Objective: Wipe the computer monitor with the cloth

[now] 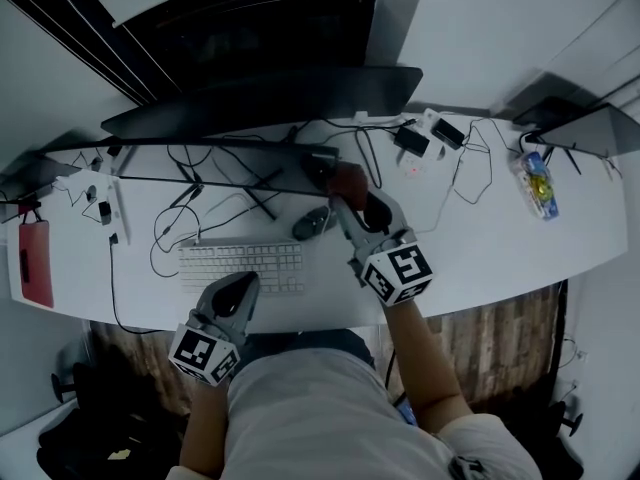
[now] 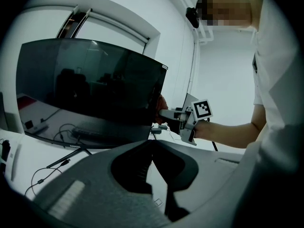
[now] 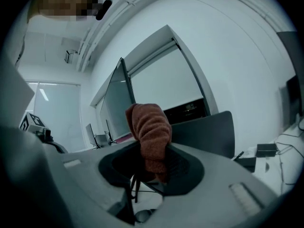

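Right gripper (image 1: 343, 196), clamped on the red cloth (image 1: 349, 180), meets the monitor's (image 2: 85, 84) right end; the screen stretches toward nine o'clock. Left gripper (image 1: 244, 284), closed and empty, is farther off.

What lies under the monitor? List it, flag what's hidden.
Thin stand legs and loose black cables on the white desk under the monitor. The strip directly beneath its panel is covered.
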`<state>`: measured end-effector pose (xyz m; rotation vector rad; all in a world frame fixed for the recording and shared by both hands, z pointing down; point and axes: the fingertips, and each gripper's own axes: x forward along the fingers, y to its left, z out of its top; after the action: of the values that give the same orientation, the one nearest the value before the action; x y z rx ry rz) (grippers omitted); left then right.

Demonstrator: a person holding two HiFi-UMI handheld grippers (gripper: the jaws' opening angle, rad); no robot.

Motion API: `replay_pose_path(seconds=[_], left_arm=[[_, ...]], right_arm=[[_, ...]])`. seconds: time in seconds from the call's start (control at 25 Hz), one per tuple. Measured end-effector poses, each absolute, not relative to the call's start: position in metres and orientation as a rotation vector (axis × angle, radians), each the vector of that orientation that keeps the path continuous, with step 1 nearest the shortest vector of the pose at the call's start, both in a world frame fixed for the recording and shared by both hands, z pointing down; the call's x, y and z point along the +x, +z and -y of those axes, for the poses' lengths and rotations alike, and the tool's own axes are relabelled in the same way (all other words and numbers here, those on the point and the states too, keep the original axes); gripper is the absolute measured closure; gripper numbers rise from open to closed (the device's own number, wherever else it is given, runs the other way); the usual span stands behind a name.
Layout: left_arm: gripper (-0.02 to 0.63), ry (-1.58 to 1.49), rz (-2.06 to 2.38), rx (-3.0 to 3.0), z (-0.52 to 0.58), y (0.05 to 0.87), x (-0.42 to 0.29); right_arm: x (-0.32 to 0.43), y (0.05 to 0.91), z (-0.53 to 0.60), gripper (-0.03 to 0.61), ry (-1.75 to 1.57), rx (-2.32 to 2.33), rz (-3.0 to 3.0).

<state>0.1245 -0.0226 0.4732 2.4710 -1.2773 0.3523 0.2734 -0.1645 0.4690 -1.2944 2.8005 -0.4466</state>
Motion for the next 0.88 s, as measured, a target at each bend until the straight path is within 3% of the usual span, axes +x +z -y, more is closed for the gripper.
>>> replay_pose_path(seconds=[0.88], left_arm=[[0.604, 0.372, 1.318, 2.449, 0.012, 0.476, 0.116]], right_arm=[[0.275, 0.618, 0.168, 0.442, -0.841, -1.418, -2.859]])
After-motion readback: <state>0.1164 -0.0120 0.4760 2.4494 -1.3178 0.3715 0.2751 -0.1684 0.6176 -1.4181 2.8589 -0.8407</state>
